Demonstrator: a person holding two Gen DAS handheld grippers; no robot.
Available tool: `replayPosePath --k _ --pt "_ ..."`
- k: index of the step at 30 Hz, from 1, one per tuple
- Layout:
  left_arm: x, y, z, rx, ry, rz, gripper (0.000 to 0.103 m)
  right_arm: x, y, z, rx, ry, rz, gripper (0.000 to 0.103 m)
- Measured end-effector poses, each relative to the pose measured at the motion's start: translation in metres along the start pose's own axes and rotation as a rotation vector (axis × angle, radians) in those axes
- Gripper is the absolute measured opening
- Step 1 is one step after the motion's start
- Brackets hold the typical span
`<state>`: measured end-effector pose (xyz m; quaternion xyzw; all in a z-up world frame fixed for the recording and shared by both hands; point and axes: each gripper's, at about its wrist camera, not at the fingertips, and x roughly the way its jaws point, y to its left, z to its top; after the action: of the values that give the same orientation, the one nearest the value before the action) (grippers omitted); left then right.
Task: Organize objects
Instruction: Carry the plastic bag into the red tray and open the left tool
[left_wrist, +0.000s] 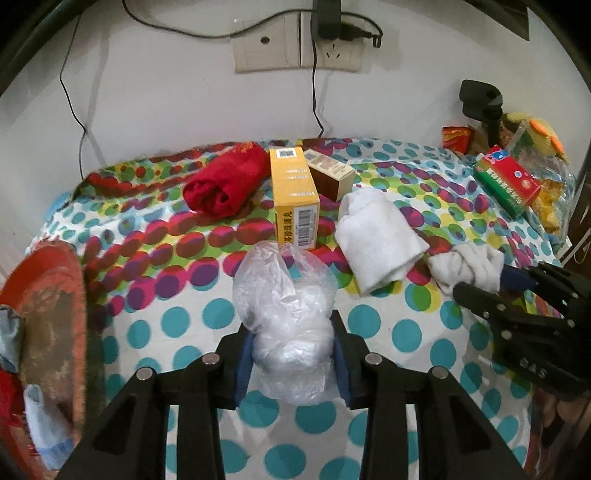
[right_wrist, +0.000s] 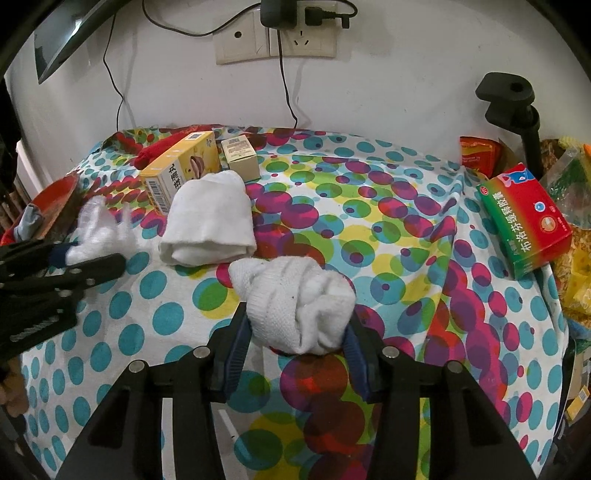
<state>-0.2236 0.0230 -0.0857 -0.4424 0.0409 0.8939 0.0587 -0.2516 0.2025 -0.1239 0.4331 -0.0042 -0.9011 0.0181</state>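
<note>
A: What is in your left tongs (left_wrist: 293, 363)?

B: My left tongs are squeezed onto a crinkly clear plastic bag (left_wrist: 286, 314). The blue pads press it on both sides. The bag sits low over the spotty cloth (left_wrist: 192, 332) that covers the surface.

A: And your right tongs (right_wrist: 297, 341)?

B: They are squeezed onto a balled-up white sock (right_wrist: 295, 299). The sock bulges out between the pads, and its front end touches the cloth. Both tongs are partly closed, just wide enough for what they grip.

A: What lies past the bag?

B: A yellow box (left_wrist: 295, 199) stands just behind it. A small brown box (left_wrist: 328, 171) is right beside the yellow one, further back. A rolled red cloth (left_wrist: 225, 181) lies to the left of the yellow box. A folded white towel (left_wrist: 376, 236) lies to its right, between the yellow box and my sock.

A: Anything off to the side?

B: A red and green box (right_wrist: 524, 225) lies far right, well apart from the sock. Next to it are some snack packets (left_wrist: 546, 177), and a black stand (right_wrist: 513, 107) by the wall. At the far left edge is a round red thing (left_wrist: 48, 332); I can't tell what it is.
</note>
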Motion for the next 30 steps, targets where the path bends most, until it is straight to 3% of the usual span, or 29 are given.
replayPosePath --k 10,30 --pt "-0.034 0.020 0.007 -0.008 -0.023 -0.016 0.037 0.002 0.002 0.000 0.008 0.000 -0.005 0.045" --pt "-0.064 0.135 0.006 -0.124 0.015 0.116 0.037 0.006 0.006 0.002 0.021 0.000 -0.017 0.046"
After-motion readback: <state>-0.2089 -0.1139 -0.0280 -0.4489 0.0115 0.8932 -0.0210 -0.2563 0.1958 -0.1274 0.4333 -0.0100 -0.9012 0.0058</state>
